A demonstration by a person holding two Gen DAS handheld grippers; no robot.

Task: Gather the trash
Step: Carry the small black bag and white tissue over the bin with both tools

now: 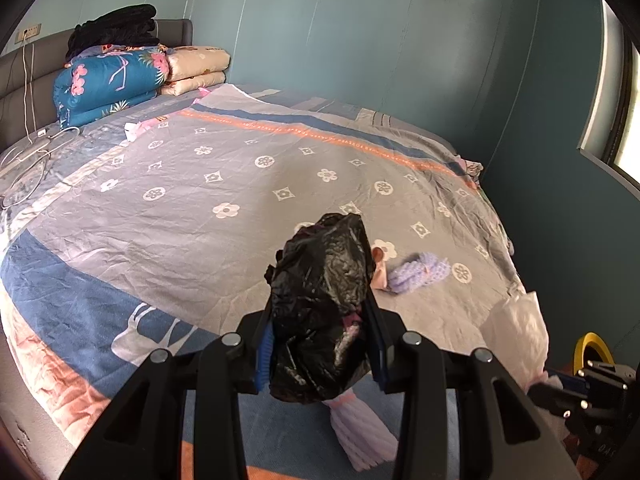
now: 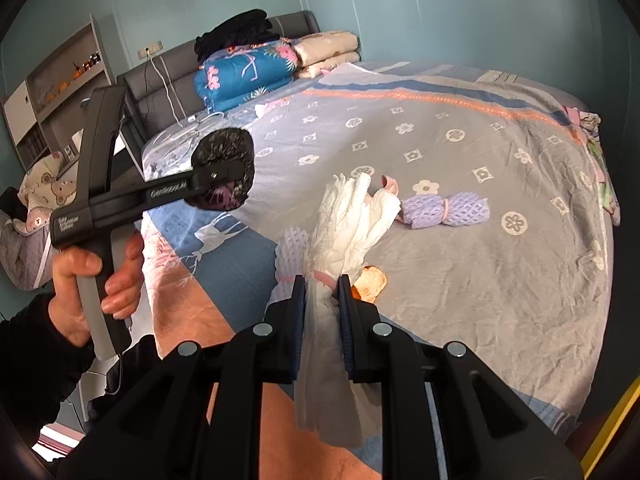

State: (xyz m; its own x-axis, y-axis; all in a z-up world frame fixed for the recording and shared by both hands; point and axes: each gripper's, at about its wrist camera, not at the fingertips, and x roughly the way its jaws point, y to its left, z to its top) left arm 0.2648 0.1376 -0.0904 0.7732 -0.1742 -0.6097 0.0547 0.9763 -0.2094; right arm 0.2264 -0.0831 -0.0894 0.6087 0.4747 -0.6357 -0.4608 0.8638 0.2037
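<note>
My left gripper (image 1: 320,312) is shut on a crumpled black plastic bag (image 1: 324,280) and holds it above the bed. Seen from the right wrist view, a hand carries that gripper (image 2: 224,176) with the black bag (image 2: 226,148). My right gripper (image 2: 321,284) is shut on a white tissue bundle (image 2: 352,216), which also shows in the left wrist view (image 1: 516,332). On the patterned bedspread (image 2: 480,280) lie a purple foam net (image 2: 444,210), a white foam net (image 2: 290,252), an orange-brown scrap (image 2: 372,280) and a small pink piece (image 2: 390,184).
Folded quilts (image 1: 112,80) with black clothing (image 1: 116,26) on top are stacked at the grey headboard. White cables (image 1: 36,148) lie near them. A yellow object (image 1: 596,350) stands off the bed's right side, under a window (image 1: 624,120). A shelf unit (image 2: 60,80) is at the far left.
</note>
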